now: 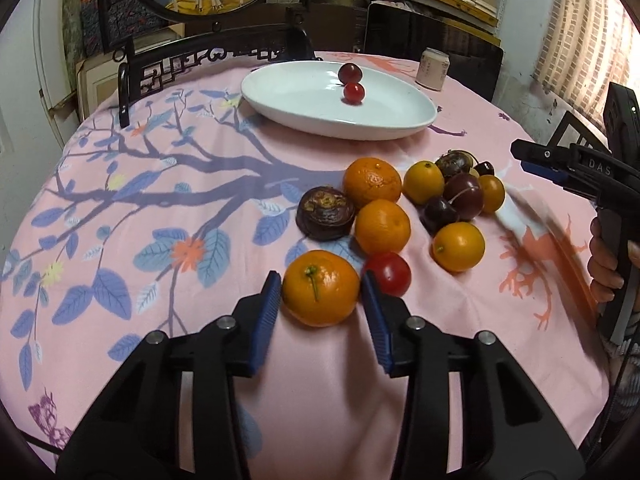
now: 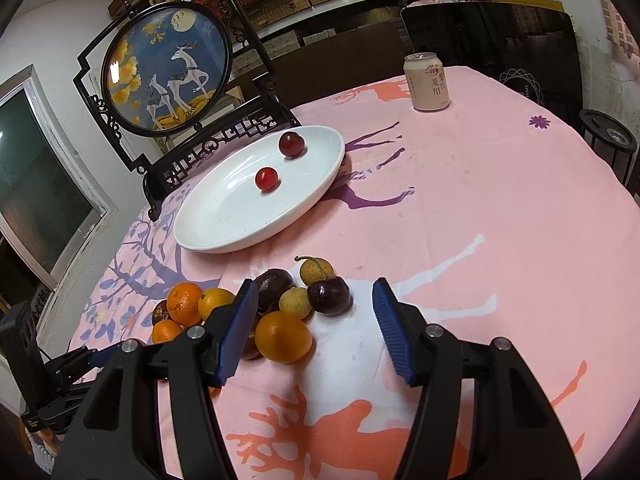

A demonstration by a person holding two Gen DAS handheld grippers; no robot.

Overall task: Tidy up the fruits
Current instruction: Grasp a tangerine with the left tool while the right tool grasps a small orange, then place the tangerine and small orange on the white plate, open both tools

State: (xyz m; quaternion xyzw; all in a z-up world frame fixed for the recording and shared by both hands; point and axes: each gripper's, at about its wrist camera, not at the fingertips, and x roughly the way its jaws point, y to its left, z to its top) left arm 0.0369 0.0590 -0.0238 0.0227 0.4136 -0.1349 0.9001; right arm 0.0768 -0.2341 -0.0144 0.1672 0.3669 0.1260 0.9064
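The left gripper [image 1: 320, 292] sits low over the pink tablecloth [image 1: 160, 320] with its blue pads either side of a stemmed orange [image 1: 321, 288]; the pads look to be right at the skin on both sides, but whether they're actually squeezing it is hard to tell, and the fruit is resting on the cloth. Just to its right a red cherry tomato [image 1: 390, 273] touches the outside of the right-hand pad. Behind that sit two more oranges [image 1: 372, 183], a dark wrinkly fruit [image 1: 325, 213], and then a tighter clump of yellow-orange kumquats [image 1: 458, 246] and dark cherries [image 1: 464, 195]. The right gripper [image 2: 314, 326] is spread wide and holds nothing, hovering over the near end of that same pile, with one orange kumquat [image 2: 283, 336] just inside its left pad and a dark cherry [image 2: 329, 295] a bit farther on between the fingers. The white oval plate [image 2: 224, 220] sits well beyond the pile toward the back of the table, with two red cherries [image 2: 267, 178] already in it, apart from each other. A drink can [image 2: 426, 82] stands near the far edge, and a framed deer picture [image 2: 166, 68] stands on its black stand behind the plate.
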